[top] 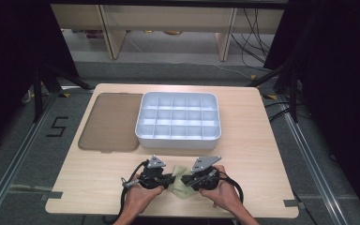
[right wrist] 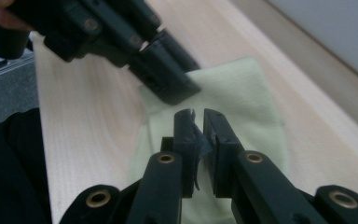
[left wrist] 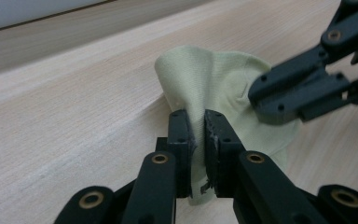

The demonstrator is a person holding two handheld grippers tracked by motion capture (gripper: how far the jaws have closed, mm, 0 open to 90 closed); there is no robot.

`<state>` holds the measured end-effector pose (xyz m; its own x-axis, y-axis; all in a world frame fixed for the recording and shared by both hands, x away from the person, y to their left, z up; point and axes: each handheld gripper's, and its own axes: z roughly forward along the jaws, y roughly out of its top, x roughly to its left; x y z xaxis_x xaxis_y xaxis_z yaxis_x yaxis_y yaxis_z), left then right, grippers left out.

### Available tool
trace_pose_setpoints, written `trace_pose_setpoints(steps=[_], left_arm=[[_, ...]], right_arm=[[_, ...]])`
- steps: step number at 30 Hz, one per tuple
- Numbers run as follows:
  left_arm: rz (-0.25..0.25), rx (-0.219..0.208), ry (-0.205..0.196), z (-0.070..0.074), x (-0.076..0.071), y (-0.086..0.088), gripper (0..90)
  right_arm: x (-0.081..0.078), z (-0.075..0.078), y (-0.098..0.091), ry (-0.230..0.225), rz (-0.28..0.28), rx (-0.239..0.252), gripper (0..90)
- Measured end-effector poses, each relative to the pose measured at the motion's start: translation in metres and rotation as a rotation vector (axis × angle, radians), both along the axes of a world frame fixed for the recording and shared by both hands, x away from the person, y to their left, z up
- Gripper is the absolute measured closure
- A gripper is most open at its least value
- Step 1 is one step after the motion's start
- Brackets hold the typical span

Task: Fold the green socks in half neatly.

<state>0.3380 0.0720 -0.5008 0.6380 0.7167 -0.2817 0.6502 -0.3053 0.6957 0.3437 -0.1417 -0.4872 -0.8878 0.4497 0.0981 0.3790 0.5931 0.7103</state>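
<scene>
Pale yellow-green cloth (top: 178,180) lies low centre of the high view, on the near part of the worktop (top: 258,154), between the two hands. It is small, soft and partly bunched.

Left tool (left wrist: 197,126): jaws narrow, pinching a raised fold of the cloth; fabric stands up between the pads in the left gripper view. Right tool (right wrist: 196,122): jaws narrow too, tips over the cloth's near part. Something thin sits between the pads, but I cannot tell whether it is cloth or worn pad lining.

Behind, at mid frame of the high view, a white divided tray (top: 178,121) with its compartments bare; just left of it a flat brownish lid (top: 108,123) lies on the worktop. Both are well apart from the cloth.

Step in hand, as I judge it: handling the cloth with both tools, likely folding or spreading it. One edge is gripped, the second grip not confirmed.

Next move calls for a sure hold by the right tool on an opposite edge or corner, then drawing the two apart evenly so the fabric does not slip from the left pads.
</scene>
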Motion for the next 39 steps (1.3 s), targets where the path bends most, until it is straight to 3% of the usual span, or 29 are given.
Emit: trace_pose_setpoints(steps=[3,8,16,25,39], left_arm=[[-0.007,0.014,-0.005,0.0,0.0,0.002,81.2],[0.009,-0.005,0.004,0.0,0.0,0.002,81.1],[-0.004,0.01,-0.007,0.001,0.0,0.003,81.0],[-0.007,0.015,-0.016,0.002,0.0,0.004,80.9],[-0.016,0.024,-0.025,0.006,-0.001,0.008,80.6]], right_arm=[[-0.003,-0.004,0.005,0.007,0.023,-0.012,83.9],[-0.006,-0.011,0.014,0.01,0.062,-0.043,84.0],[-0.006,-0.013,0.015,0.012,0.065,-0.044,84.0],[0.002,0.0,-0.005,0.003,-0.01,0.005,83.8],[0.017,0.002,-0.029,-0.011,-0.088,-0.002,83.7]])
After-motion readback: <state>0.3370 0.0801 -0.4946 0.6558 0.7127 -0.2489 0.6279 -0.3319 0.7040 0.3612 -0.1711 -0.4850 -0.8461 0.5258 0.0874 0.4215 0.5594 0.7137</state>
